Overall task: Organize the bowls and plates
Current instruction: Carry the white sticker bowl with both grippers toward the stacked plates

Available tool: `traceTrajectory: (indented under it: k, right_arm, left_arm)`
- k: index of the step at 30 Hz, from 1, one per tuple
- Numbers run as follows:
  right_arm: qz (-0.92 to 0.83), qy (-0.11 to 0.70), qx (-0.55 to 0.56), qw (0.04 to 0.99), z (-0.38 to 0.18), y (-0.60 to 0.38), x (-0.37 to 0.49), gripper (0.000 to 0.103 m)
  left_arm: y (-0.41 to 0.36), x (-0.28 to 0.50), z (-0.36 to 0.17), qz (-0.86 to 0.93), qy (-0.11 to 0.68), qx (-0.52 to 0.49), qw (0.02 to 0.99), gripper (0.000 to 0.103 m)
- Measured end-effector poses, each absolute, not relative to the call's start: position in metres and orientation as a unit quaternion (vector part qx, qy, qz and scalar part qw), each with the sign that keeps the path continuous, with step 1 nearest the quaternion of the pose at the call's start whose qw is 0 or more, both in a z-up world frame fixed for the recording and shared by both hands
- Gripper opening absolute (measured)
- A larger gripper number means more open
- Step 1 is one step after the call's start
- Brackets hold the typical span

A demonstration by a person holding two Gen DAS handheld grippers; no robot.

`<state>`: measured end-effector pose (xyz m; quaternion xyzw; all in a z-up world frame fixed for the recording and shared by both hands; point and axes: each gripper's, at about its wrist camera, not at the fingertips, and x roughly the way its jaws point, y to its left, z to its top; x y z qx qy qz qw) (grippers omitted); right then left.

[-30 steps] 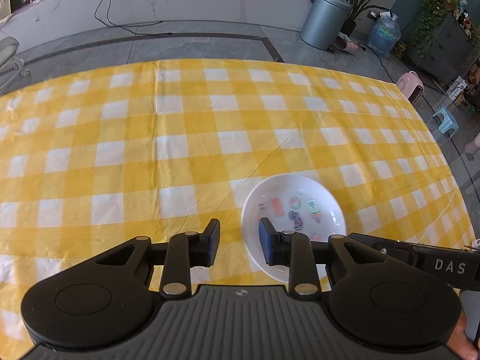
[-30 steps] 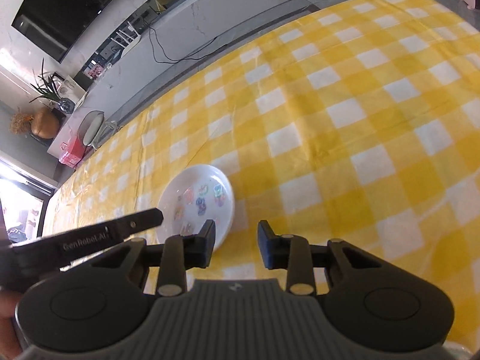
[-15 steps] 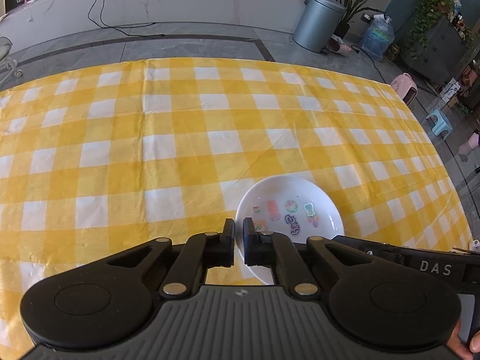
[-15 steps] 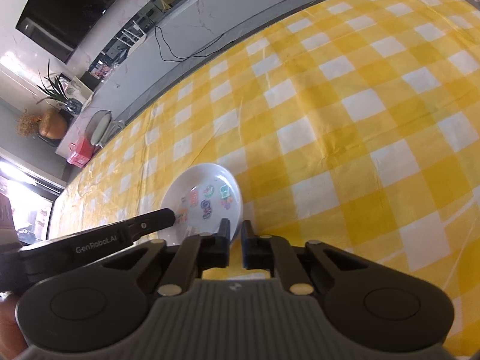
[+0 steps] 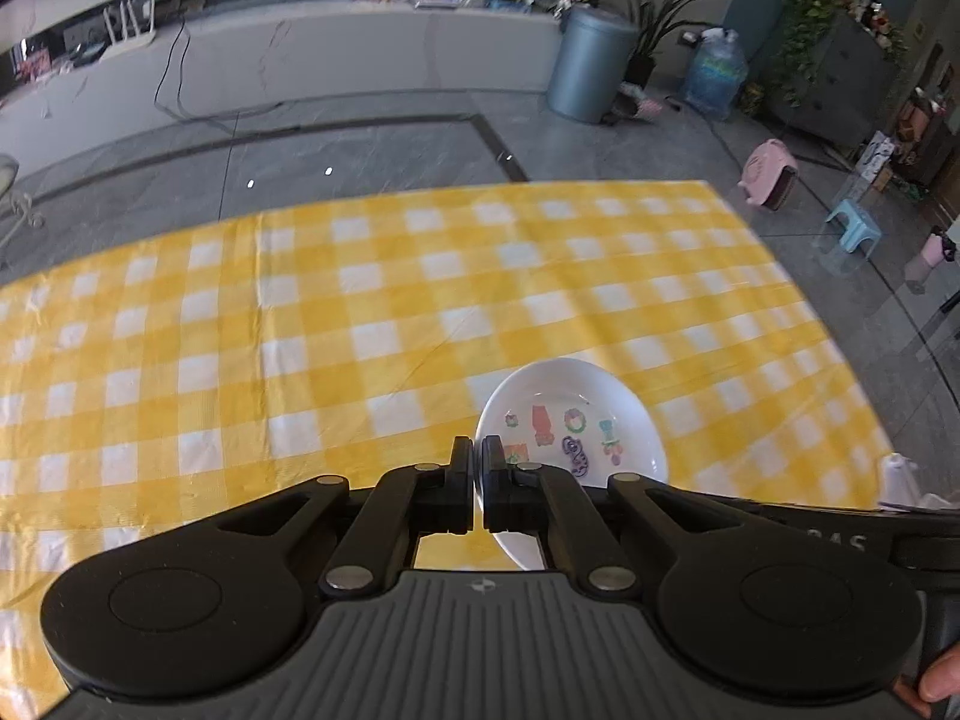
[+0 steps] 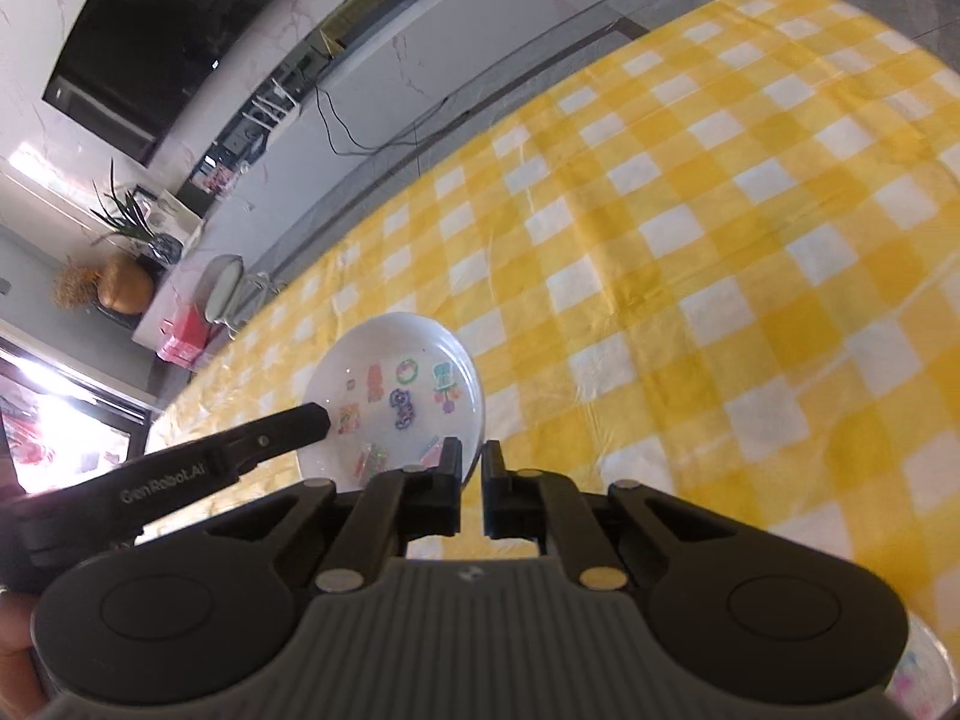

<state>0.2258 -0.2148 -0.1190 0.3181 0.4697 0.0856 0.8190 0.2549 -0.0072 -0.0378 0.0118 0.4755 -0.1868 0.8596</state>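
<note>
Bowl (image 5: 570,420), white with coloured prints inside, sits on the yellow checked cloth (image 5: 300,330) near the desk's near-right corner.

Left gripper (image 5: 477,468): jaws nearly together, pinching the bowl's near-left rim, which passes between the fingers. Judged as holding the bowl.

Right gripper (image 6: 472,471): jaws narrow with a small gap, astride the bowl (image 6: 393,384) at its near-right rim. Rim appears to sit in the gap; whether the pads press it cannot be told.

A second dish (image 6: 927,678) shows partly at the right view's lower right corner, well apart from the bowl; likely the stacking target, though little of it is visible.

Step in hand, as judged: two-sided rim grasp before a lift.

Notes for doing it well:
- Confirm the right jaws bite the rim before raising.
- Lift both sides together, keeping the bowl level; a thin glazed rim may slip.
- Avoid pulling the grippers apart.
- Watch that the cloth does not drag.
</note>
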Motion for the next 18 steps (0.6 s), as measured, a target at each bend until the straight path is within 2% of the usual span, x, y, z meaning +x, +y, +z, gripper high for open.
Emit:
traceTrajectory:
  k: [8, 18]
  right_arm:
    - [0.089, 0.459, 0.314, 0.826, -0.088, -0.239, 0.172, 0.002]
    - [0.064, 0.460, 0.315, 0.828, -0.087, -0.283, 0.092, 0.001]
  left_arm:
    - [-0.023, 0.193, -0.012, -0.185, 0.484, -0.026, 0.855, 0.002]
    - [-0.051, 0.121, -0.027, -0.200, 0.488, -0.095, 0.844, 0.003]
